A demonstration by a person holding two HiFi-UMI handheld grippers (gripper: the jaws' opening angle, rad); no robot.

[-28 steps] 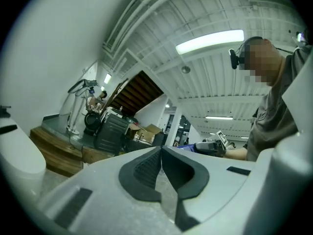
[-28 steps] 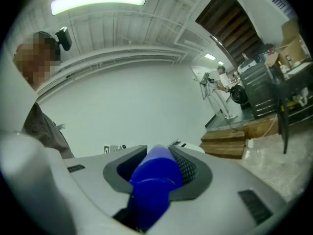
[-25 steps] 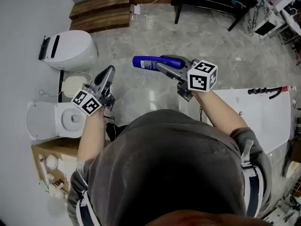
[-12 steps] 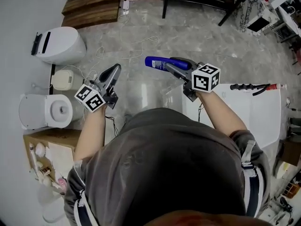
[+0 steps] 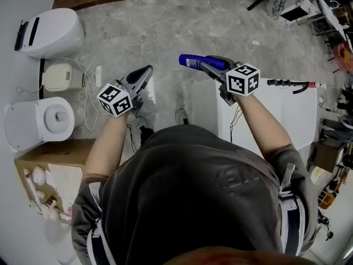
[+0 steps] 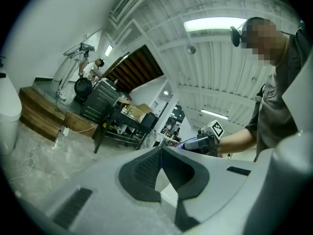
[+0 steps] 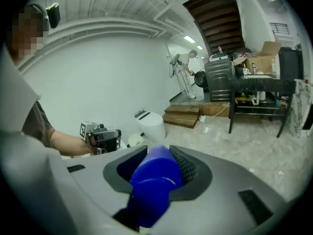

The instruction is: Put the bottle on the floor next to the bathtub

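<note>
Blue bottle [image 5: 191,62] gripped sideways in the right tongs [image 5: 208,65], arm stretched forward; left tongs [image 5: 146,72] pinched together empty, raised alongside.

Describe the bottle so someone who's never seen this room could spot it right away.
Find the white bathtub at the head view's right. Near its far left corner the right gripper holds the bottle sideways in the air. It is bright blue against the grey floor.
</note>
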